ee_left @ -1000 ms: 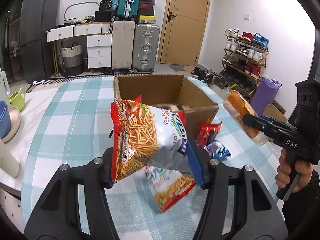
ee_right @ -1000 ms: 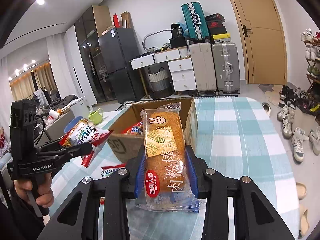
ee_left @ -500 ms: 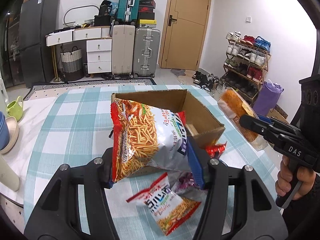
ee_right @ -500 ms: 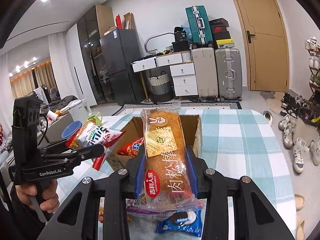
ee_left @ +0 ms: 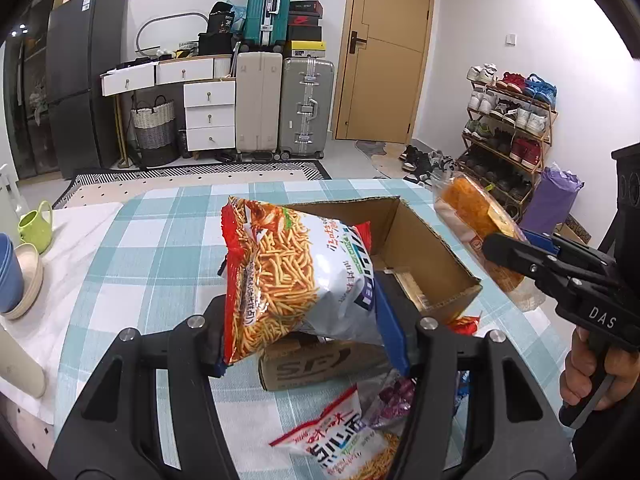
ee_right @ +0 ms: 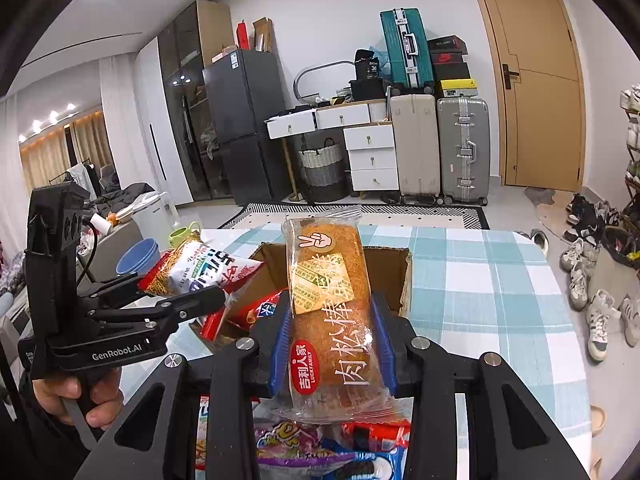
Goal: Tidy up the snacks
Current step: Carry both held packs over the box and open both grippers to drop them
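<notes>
While loose snack packets (ee_left: 340, 446) lay before the cardboard box (ee_left: 424, 256), a noodle-snack bag (ee_left: 296, 276) was pinched by the left gripper (ee_left: 304, 336) and a wrapped orange bread stick (ee_right: 332, 304) by the right gripper (ee_right: 332, 344).

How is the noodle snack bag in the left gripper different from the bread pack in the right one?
The noodle snack bag is wide, puffy, opaque red and silver; the meat floss bread pack is narrow, long and clear, showing the loaf. The bag tilts sideways; the pack stands upright. Each is clamped in a hand-held gripper near the cardboard box.
</notes>
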